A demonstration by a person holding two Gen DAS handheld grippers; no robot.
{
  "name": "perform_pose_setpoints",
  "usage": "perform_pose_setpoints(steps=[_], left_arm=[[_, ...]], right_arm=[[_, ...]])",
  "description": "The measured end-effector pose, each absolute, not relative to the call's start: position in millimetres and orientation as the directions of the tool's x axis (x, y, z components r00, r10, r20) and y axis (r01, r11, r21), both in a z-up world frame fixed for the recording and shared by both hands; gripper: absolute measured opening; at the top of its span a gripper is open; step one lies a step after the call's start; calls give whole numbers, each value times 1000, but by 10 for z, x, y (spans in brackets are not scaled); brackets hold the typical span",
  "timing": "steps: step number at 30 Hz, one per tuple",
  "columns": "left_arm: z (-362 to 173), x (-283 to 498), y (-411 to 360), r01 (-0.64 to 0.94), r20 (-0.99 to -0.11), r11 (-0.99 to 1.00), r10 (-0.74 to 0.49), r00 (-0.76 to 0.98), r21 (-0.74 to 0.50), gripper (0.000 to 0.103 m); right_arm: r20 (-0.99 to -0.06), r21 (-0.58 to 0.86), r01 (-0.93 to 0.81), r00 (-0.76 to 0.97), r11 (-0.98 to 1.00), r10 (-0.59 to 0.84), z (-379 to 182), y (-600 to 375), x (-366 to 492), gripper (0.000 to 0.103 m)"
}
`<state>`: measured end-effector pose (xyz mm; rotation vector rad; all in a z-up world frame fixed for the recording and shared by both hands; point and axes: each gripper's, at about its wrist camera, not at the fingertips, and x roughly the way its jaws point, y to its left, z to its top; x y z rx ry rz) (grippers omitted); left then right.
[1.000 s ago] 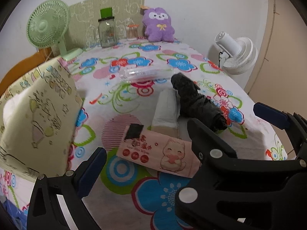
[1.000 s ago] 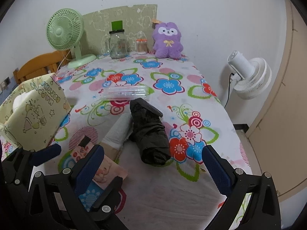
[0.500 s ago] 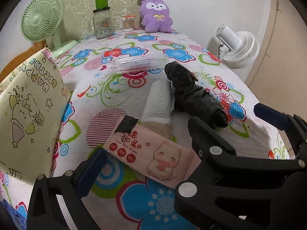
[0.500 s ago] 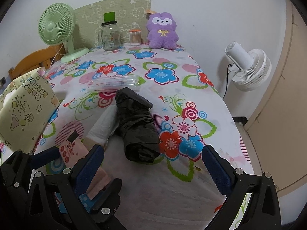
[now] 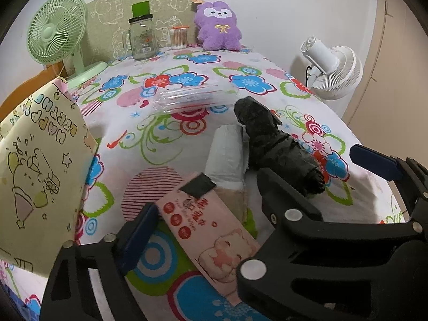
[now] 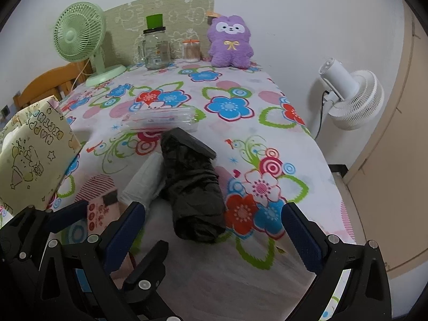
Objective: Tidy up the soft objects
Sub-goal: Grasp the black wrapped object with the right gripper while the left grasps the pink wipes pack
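Observation:
A pink wipes pack point(image 5: 208, 230) with a cartoon cat lies on the flowered tablecloth point(image 5: 171, 139), lengthwise between the fingers of my left gripper point(image 5: 207, 195). Its jaws are closing. The left blue pad point(image 5: 136, 230) sits at the pack's edge, and the black right finger point(image 5: 278, 203) covers the other edge, so no firm squeeze shows. Behind the pack a white roll point(image 5: 227, 155) lies beside a black crinkled bundle point(image 6: 192, 182). My right gripper point(image 6: 211, 230) stands wide open just in front of the bundle's near end, touching nothing.
A yellow gift bag point(image 5: 40, 174) stands at the left. A clear plastic box point(image 5: 192, 96) lies mid-table. A green fan point(image 5: 56, 32), a glass jar point(image 5: 141, 37) and a purple plush point(image 5: 218, 26) line the back wall. A white fan point(image 5: 334, 69) stands off the table's right edge.
The left jaws have narrowed. The pink pack has turned from lying crosswise to lengthwise between them. The left view first tipped lower over the table. The right gripper stays wide.

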<state>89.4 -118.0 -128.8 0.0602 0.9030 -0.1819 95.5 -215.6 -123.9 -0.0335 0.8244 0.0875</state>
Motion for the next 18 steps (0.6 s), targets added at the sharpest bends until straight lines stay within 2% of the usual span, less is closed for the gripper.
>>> perform_pose_setpoints(steps=[4,9,13,15,17,18], left_arm=[[-1275,937,-1148,189,-781,982,-139,609,-27,75],[-1272,976,-1126,201,-778,979,-148,610,-29,72],[-1272,977,-1128,204,-779,979,-149,610,-27,72],[-1272,974,-1132,202,-779,979,-147,610,-26,72],[-1272,973,-1131,201,-778,979,-145,611,-25,72],[-1273,969,-1133,200,-778,980,-142,612,-22,73]], right_arm=[[-730,16,-100,679,995,80,-1239,-2112,1013,103],[-733,22,-100,675,995,84,-1267,-2088,1101,98],[-756,54,-106,645,993,110,-1329,-2090,1164,83],[-766,76,-109,630,991,128,-1355,-2100,1181,71],[-771,87,-104,623,991,133,-1370,-2108,1179,54],[-770,81,-104,625,991,128,-1367,-2107,1174,51]])
